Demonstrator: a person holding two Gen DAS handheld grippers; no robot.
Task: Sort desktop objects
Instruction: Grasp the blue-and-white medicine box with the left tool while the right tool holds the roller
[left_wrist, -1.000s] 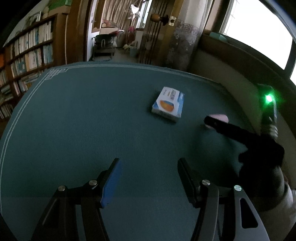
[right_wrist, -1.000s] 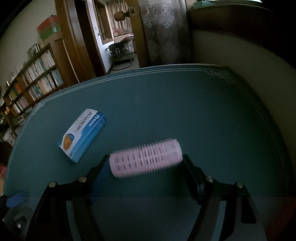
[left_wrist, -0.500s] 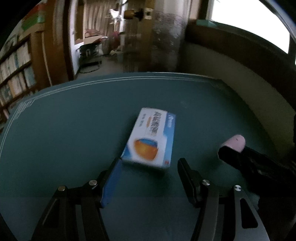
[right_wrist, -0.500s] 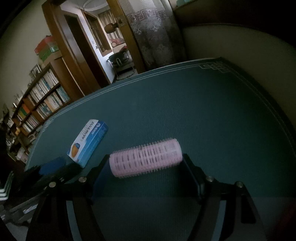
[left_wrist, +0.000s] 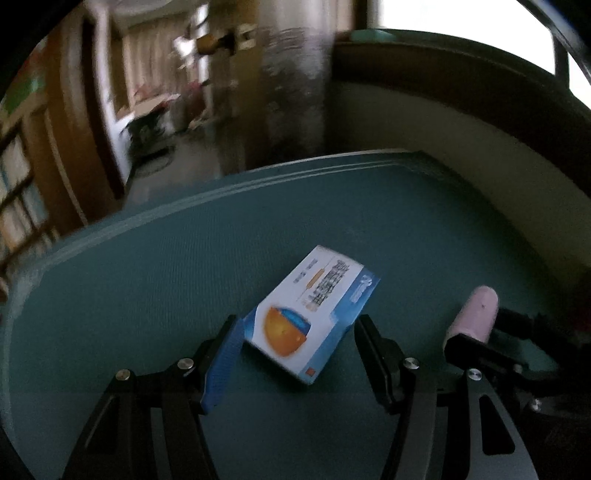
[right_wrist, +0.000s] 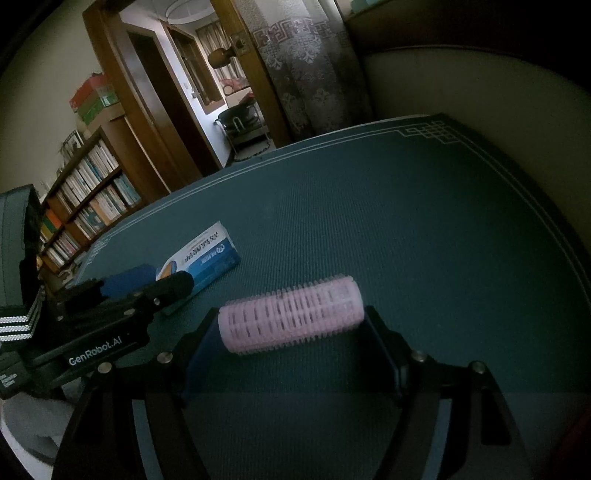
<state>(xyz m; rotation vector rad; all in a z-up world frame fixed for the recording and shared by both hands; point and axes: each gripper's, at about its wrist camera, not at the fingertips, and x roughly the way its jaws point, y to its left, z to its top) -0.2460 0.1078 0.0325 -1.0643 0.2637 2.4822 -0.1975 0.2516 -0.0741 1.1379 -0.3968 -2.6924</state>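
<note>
A blue and white box (left_wrist: 314, 314) with an orange picture lies on the green tabletop (left_wrist: 184, 277). My left gripper (left_wrist: 295, 347) is open, its jaws on either side of the box's near end. My right gripper (right_wrist: 291, 332) is shut on a pink hair roller (right_wrist: 291, 319), held crosswise above the table. The roller's end (left_wrist: 476, 310) shows at the right of the left wrist view. The box (right_wrist: 203, 258) and the left gripper's fingers (right_wrist: 170, 286) show at the left of the right wrist view.
The green tabletop (right_wrist: 406, 221) has a white line border and ends near a pale wall on the right. A bookshelf (right_wrist: 85, 199) and an open doorway stand beyond the far edge.
My left gripper has moved forward and right until its open jaws straddle the box. My right gripper has kept hold of the roller and tilted slightly.
</note>
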